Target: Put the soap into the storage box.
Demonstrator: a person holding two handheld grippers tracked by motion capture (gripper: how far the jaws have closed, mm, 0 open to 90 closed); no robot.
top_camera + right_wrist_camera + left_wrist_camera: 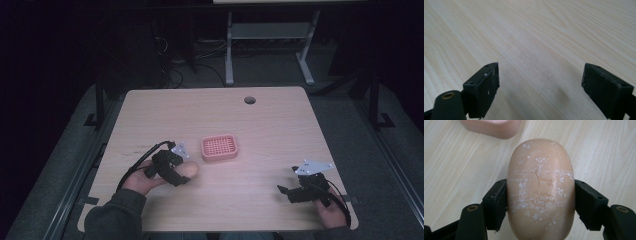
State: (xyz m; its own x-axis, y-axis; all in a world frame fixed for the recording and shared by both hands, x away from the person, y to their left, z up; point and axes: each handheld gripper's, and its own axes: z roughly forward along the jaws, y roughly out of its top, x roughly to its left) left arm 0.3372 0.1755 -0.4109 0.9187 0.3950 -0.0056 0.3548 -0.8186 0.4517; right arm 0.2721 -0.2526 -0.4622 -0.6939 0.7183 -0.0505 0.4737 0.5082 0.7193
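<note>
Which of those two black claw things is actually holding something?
The left gripper: its jaws press both sides of the peach soap bar. The right gripper stands open over the bare table.

On the light wooden table (280,125), a peach oval soap bar (189,170) lies at the near left, clamped between the jaws of the left gripper (182,175). The pink perforated plastic soap dish (219,148) sits just beyond it, toward the middle. The right gripper (282,191) rests well apart at the near right.
</note>
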